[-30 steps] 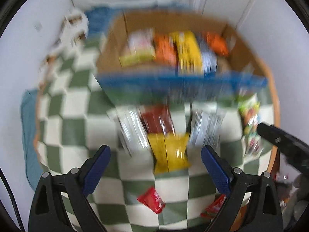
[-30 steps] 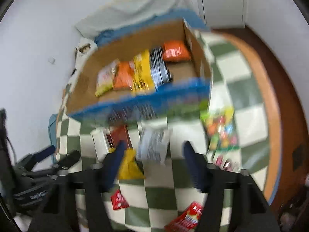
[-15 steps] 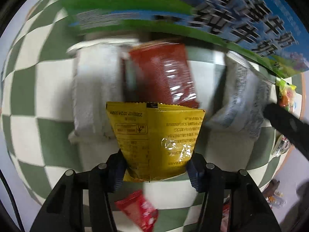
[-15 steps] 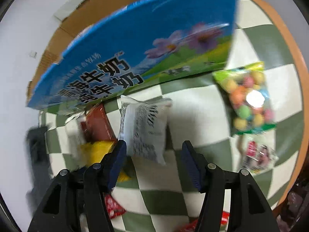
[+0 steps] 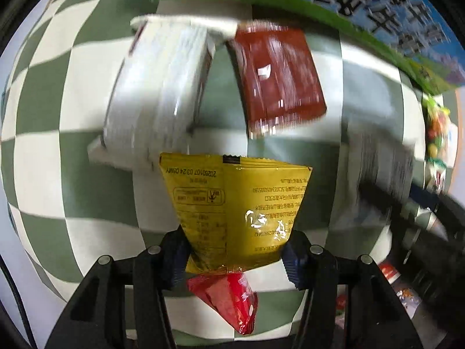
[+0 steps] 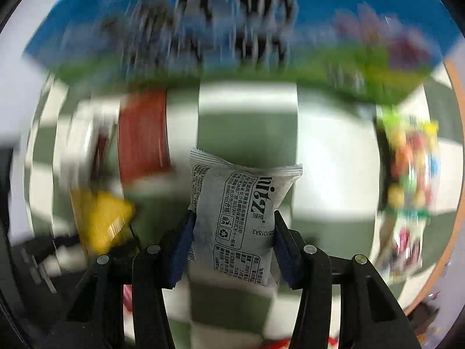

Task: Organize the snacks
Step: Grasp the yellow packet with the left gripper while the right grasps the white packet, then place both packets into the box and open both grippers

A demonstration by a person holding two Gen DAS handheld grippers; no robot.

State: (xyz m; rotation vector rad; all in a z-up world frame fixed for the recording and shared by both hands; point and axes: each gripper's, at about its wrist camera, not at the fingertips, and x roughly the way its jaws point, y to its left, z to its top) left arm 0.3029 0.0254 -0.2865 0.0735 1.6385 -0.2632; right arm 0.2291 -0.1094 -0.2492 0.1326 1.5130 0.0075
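The yellow packet point(image 5: 238, 218) is clamped at its lower sides by the left gripper point(image 5: 235, 257), most of it projecting beyond the jaws; judged light, soft, slippery film; the grey packet point(image 6: 237, 218), smaller, is pinched mid-body as the right gripper point(image 6: 232, 244) jaws are closing; crushable contents suspected.

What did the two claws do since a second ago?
Both claws came down from high over the table. The left claw closed on the yellow packet. The right claw is closing on the grey packet, its pads pinching it. The red packet, the candy bag and the box look unmoved.
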